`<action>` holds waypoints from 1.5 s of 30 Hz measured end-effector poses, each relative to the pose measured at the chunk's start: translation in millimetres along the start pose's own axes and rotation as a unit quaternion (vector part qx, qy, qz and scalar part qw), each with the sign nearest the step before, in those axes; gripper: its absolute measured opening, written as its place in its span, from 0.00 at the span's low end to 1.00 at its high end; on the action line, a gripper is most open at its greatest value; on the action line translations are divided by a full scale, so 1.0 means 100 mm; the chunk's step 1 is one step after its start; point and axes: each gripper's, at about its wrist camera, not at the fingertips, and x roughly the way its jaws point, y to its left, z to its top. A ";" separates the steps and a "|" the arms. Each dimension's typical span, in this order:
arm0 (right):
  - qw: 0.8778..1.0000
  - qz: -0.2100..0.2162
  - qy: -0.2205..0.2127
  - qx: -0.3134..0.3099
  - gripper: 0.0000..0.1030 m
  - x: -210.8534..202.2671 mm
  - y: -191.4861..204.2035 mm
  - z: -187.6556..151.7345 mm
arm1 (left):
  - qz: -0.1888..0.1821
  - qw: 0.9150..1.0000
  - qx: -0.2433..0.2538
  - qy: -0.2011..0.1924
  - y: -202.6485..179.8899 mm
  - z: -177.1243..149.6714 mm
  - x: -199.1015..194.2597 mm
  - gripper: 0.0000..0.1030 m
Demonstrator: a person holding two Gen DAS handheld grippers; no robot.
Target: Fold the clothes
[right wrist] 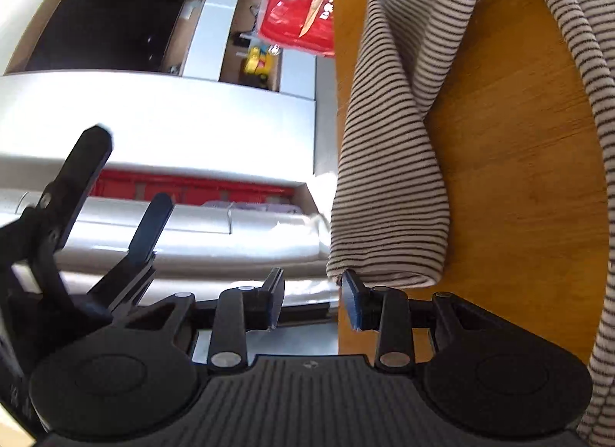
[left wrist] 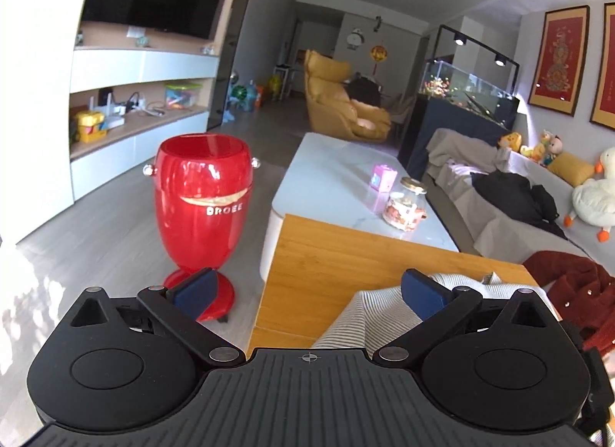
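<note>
A white garment with thin dark stripes [left wrist: 369,312] lies bunched on the wooden table [left wrist: 346,262]. My left gripper [left wrist: 307,291] stands open above the table's near left corner. Its right pad [left wrist: 423,295] is over the cloth, and nothing is pinched. The right wrist view is rolled on its side. There a striped sleeve [right wrist: 388,177] runs along the wood [right wrist: 519,177], with its cuff just past my right gripper [right wrist: 312,299]. That gripper is open with a bare gap between the pads. The left gripper [right wrist: 128,170] shows at the left, fingers spread.
A dark red knitted garment [left wrist: 569,285] lies at the table's right edge. A red pedestal bin [left wrist: 203,197] stands on the floor to the left. Beyond are a white coffee table [left wrist: 326,162] with a jar [left wrist: 405,208] and a covered sofa [left wrist: 499,224].
</note>
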 end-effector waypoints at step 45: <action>0.729 -0.282 -0.234 -0.578 0.04 -0.86 1.00 0.39 | -0.013 0.999 0.008 0.052 -0.13 -0.09 0.25 1.00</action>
